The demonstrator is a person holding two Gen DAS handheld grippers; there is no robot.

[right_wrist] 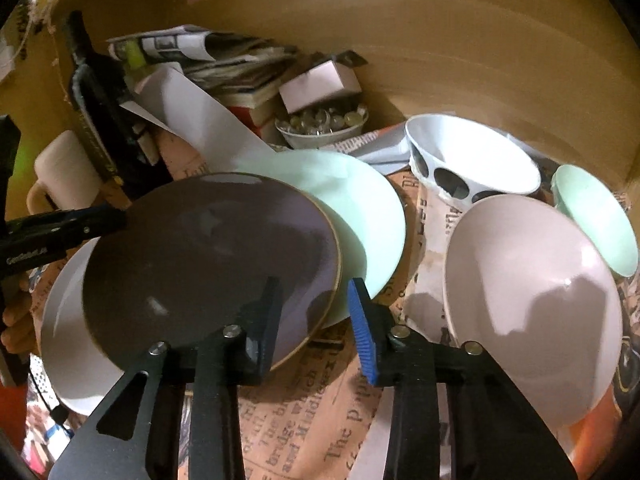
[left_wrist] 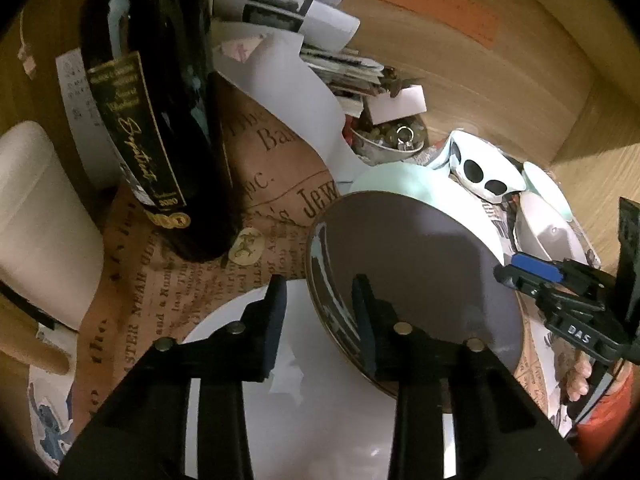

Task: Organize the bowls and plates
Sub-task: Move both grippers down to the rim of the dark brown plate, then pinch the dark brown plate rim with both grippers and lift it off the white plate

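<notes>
A grey plate with a gold rim [left_wrist: 416, 276] [right_wrist: 208, 260] lies tilted over a white plate [left_wrist: 320, 400] [right_wrist: 68, 344] and a mint plate [left_wrist: 404, 184] [right_wrist: 360, 216]. My left gripper [left_wrist: 320, 320] is open, its fingers either side of the grey plate's near rim. My right gripper [right_wrist: 316, 320] is open, its fingers either side of the grey plate's right rim; it also shows in the left wrist view [left_wrist: 560, 288]. To the right lie a white bowl [right_wrist: 532, 312], a spotted white bowl [right_wrist: 472, 156] and a small mint dish [right_wrist: 596, 220].
A dark wine bottle [left_wrist: 160, 112] stands on newspaper-print paper [left_wrist: 168, 300]. A cream mug [right_wrist: 64, 176], a stack of papers [right_wrist: 224, 60] and a bowl of small trinkets [right_wrist: 324, 124] sit behind. Wooden walls [right_wrist: 480, 60] close in the back and right.
</notes>
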